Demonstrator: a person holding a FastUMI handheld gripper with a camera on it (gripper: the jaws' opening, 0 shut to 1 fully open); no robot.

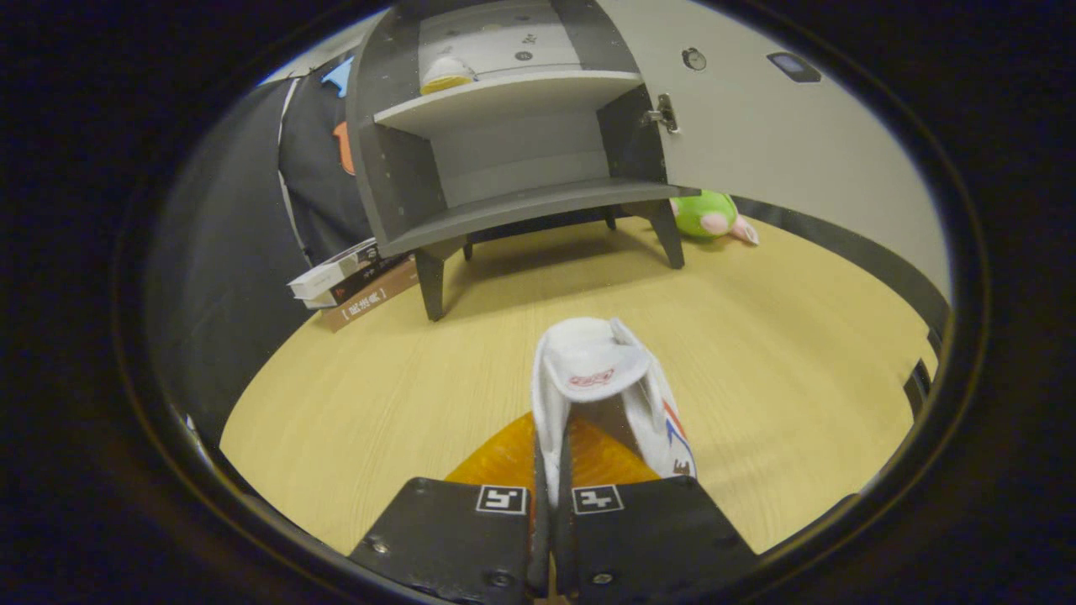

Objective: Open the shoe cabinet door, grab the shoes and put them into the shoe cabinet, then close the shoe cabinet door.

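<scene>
My gripper [551,487] is shut on a white shoe [601,395] with red and blue side marks and an orange sole. Both fingers pinch its side wall at the collar, and the shoe hangs above the wooden table, toe pointing toward the cabinet. Beyond the shoe stands the grey shoe cabinet [504,151] on short legs, its door [782,143] swung wide open to the right. A second white shoe with a yellowish sole [445,74] lies on the upper shelf. The lower shelf [538,206] is bare.
A stack of books [353,281] lies on the wooden table [756,353] by the cabinet's left front leg. A green plush toy [710,214] sits behind the right leg, under the open door. Black cloth hangs to the left.
</scene>
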